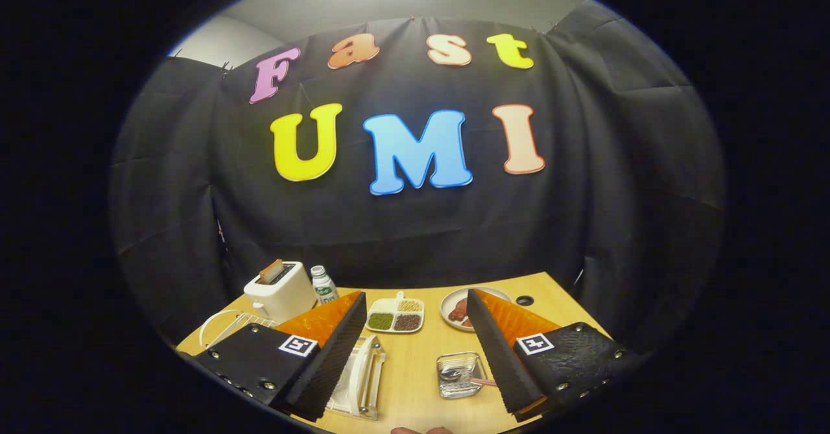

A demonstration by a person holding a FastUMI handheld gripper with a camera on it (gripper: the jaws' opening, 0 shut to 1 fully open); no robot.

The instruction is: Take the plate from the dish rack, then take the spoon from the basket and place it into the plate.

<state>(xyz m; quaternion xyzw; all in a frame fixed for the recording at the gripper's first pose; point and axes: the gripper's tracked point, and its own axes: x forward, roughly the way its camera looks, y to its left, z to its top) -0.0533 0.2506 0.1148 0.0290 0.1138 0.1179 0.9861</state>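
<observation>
The gripper (pixel 415 349) hangs above the wooden tabletop (pixel 415 382), fingers spread wide apart and holding nothing. Between them sits a clear basket (pixel 458 374) with what looks like the spoon (pixel 476 381) inside. By the left finger stands the dish rack (pixel 360 375). Beyond are a sectioned tray (pixel 395 314), toaster (pixel 280 289), bottle (pixel 322 283) and plate (pixel 457 307).

A light wood counter (pixel 415 382) carries a white toaster (pixel 281 291) with a brown slice, a white bottle (pixel 322 285) with a green label, a white divided dish (pixel 395 315) of green, tan and dark brown grains, and a clear basket (pixel 459 374).
</observation>
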